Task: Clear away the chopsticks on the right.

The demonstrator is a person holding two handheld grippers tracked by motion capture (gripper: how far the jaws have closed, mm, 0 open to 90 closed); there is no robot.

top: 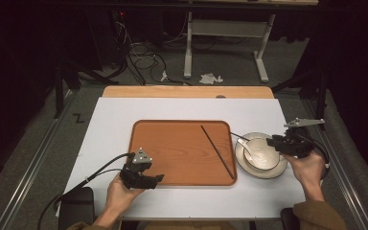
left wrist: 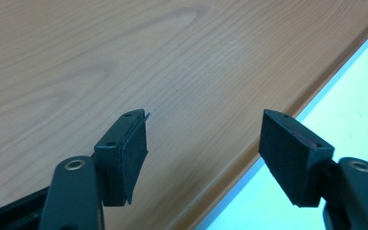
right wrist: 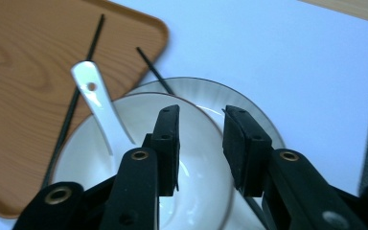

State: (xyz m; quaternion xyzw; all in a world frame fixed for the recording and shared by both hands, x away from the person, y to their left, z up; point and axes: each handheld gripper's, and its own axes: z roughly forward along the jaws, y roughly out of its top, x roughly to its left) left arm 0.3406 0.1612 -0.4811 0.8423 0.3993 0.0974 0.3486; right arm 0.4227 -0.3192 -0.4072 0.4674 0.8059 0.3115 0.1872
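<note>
- At the lower left of the high view we hold the left gripper (top: 157, 178) low over the near left corner of the wooden tray (top: 172, 143), our forearm coming up from the bottom edge and its cable trailing off to the left.
- In the left gripper view its jaws stand wide apart with nothing between them, above the tray's near rim where the wood meets the white table (left wrist: 359, 110).
- Toward the right of the tray lies one black chopstick (top: 217, 151), slanting from upper left to lower right.
- Just right of the tray sits a plate (top: 279, 170) with a white bowl (top: 264, 158) on it; a white spoon (top: 246, 147) leans in the bowl, handle toward the upper left.
- A second chopstick (right wrist: 154, 70) pokes out from under the plate's far edge.
- At the right, our right hand (top: 310, 168) holds the right gripper (right wrist: 201, 143) over the bowl's right rim.
- Its jaws are partly open, straddling the bowl's rim; we cannot tell whether the pads touch it.
</note>
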